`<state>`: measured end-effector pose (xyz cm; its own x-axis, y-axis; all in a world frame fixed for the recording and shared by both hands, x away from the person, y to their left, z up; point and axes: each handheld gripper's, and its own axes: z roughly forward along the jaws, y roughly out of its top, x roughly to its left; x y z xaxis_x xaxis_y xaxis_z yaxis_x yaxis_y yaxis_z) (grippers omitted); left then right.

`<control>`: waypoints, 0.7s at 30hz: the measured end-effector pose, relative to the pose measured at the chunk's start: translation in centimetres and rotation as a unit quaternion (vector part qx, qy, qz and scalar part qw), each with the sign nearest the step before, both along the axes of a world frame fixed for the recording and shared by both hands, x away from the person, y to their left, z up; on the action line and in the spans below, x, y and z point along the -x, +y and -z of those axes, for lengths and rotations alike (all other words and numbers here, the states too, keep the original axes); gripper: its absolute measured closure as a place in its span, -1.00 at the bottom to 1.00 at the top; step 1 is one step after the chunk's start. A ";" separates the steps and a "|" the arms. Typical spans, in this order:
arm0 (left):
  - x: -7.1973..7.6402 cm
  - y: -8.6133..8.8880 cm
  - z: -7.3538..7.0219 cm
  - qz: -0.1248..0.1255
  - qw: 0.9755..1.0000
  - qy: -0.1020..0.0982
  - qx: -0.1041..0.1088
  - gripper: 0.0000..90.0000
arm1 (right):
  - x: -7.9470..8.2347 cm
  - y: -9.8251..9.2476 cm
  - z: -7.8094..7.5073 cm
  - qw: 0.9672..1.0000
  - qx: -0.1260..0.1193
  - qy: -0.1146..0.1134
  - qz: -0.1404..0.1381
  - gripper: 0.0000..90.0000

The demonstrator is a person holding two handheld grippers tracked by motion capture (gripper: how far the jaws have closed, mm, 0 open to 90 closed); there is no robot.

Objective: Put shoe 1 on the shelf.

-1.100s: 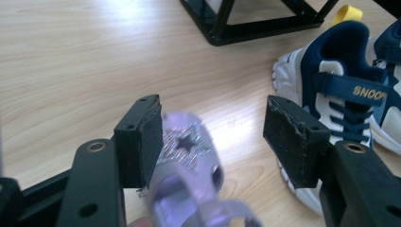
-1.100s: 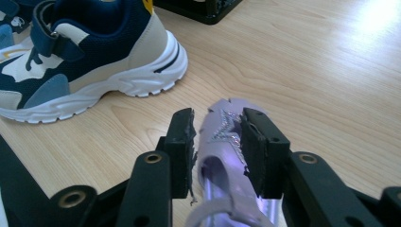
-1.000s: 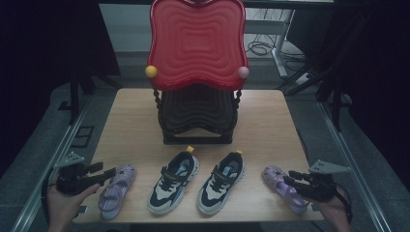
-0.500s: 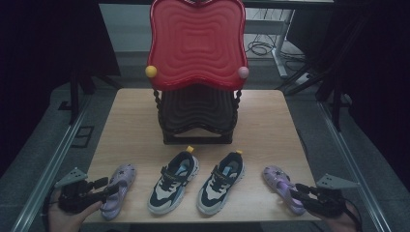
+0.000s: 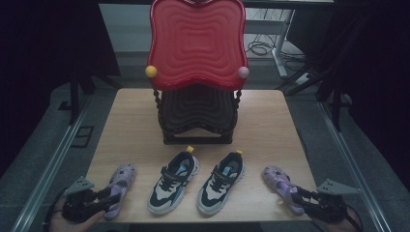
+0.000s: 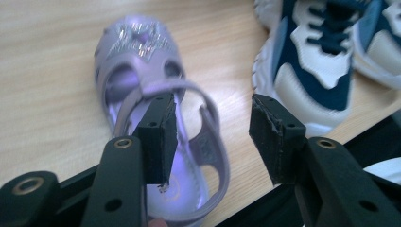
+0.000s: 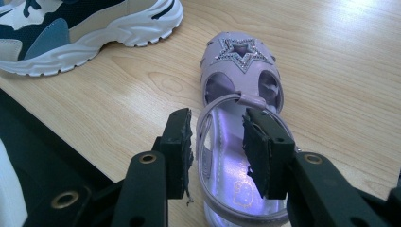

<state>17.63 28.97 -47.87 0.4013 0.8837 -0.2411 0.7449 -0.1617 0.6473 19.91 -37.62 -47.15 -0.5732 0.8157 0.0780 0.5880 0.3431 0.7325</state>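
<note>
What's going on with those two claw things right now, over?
Left gripper jaws just closing astride left sandal's heel side, no clamp seen. Right gripper astride right sandal's heel side; grip unclear. Sneakers between, clear of both.

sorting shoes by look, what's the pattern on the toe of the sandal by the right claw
A glittery star outline on pale purple sandal; clearest in the right gripper view.

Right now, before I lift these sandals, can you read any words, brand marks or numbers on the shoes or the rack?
No text can be read.
Right purple sandal: a faint printed mark on the insole near the heel, too blurred to read.
Left purple sandal: a faint round mark on the insole, too blurred to read.
Two sneakers: no lettering can be made out.
Red-topped rack: only a wavy relief pattern.
</note>
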 end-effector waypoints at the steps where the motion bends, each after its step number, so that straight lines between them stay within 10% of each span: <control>1: 0.0 0.0 0.1 -0.002 1.000 0.002 -0.001 0.18 | 0.0 -0.1 0.0 1.000 -0.001 0.000 0.002 0.38; 21: -0.5 -0.9 2.1 0.010 0.999 0.041 -0.017 0.50 | -0.7 1.0 1.7 0.999 0.019 0.044 -0.021 0.47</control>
